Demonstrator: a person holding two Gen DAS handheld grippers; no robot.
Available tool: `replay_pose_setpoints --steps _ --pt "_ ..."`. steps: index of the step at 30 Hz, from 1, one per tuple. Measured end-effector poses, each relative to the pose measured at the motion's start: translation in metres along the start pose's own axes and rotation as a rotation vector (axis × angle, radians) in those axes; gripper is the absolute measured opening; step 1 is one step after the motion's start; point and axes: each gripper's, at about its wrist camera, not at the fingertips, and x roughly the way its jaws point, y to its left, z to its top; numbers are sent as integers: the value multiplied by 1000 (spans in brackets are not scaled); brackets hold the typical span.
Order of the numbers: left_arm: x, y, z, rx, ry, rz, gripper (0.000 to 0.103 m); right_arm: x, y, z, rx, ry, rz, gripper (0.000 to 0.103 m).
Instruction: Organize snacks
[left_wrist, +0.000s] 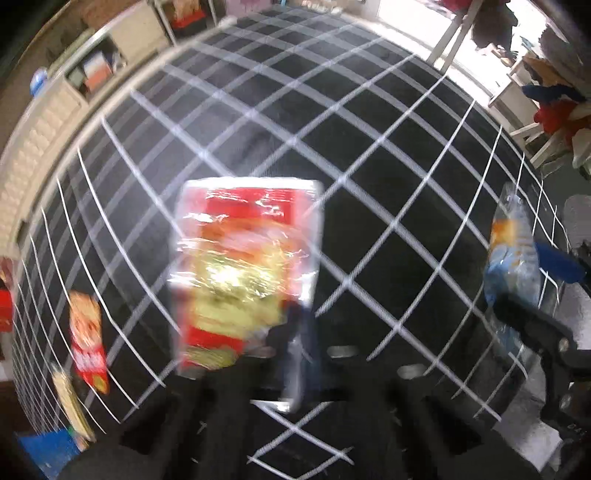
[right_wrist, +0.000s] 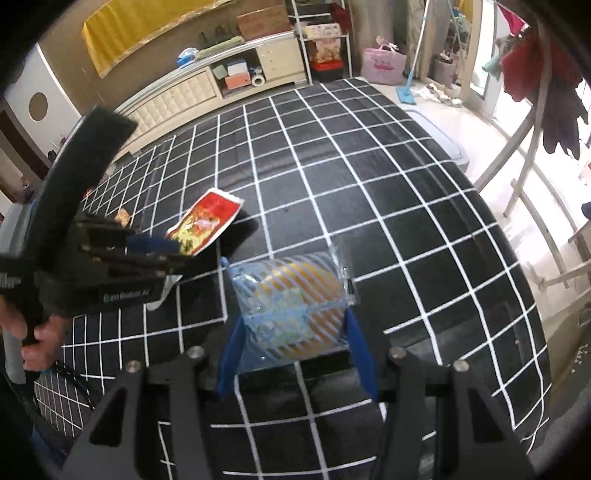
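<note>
1. Clamped, as far as I can judge through the blur, the left gripper (left_wrist: 291, 354) pinches the lower right corner of a red and yellow snack packet (left_wrist: 243, 273) at the centre of the left wrist view, held up over the black checked cloth (left_wrist: 369, 122).
2. At the lower left edge of that view I count two more packets lying on the cloth: a red pouch (left_wrist: 88, 343) and a pale one (left_wrist: 72, 404) just below it, with a blue box (left_wrist: 48, 454) in the corner. At the right edge the other tool carries its own bag.
3. In the right wrist view, the right gripper (right_wrist: 295, 347) has its blue fingers (right_wrist: 231, 354) closed on a clear blue bag (right_wrist: 291, 310) with orange contents, low in the centre of the frame and above the cloth.
4. Left of centre in this view the red packet hangs from the left tool, tilted; the person's hand (right_wrist: 37, 339) grips that handle at the left edge.
5. So I count two packets in the air and two on the cloth.
6. My worry is the red packet: a corner pinch on slippery film could let go during a fast swing. The blue bag's contents might be crushed if squeezed harder.
</note>
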Motion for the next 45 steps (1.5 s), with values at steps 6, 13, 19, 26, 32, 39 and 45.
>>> replay_pose_setpoints --steps 6,13,19,26,32,39,45 --pt "10 22 -23 -47 -15 -30 0 -2 16 -2 -39 -1 -7 58" --pt "-7 31 -50 -52 -97 -65 0 5 25 1 -43 14 9 58" --pt "-42 60 -69 -124 -178 -72 0 -5 51 12 -73 1 32 58" --pt "-114 94 -117 -208 -266 -36 0 -36 111 17 -153 -42 73 58" --pt "-173 131 -183 -292 -332 42 0 -64 190 10 -250 -76 135 58" --pt "-228 180 -263 -420 -379 124 0 -93 282 -4 -362 -95 223 58" --pt "-253 226 -334 -553 -388 171 0 -107 361 -24 -467 -91 294 58"
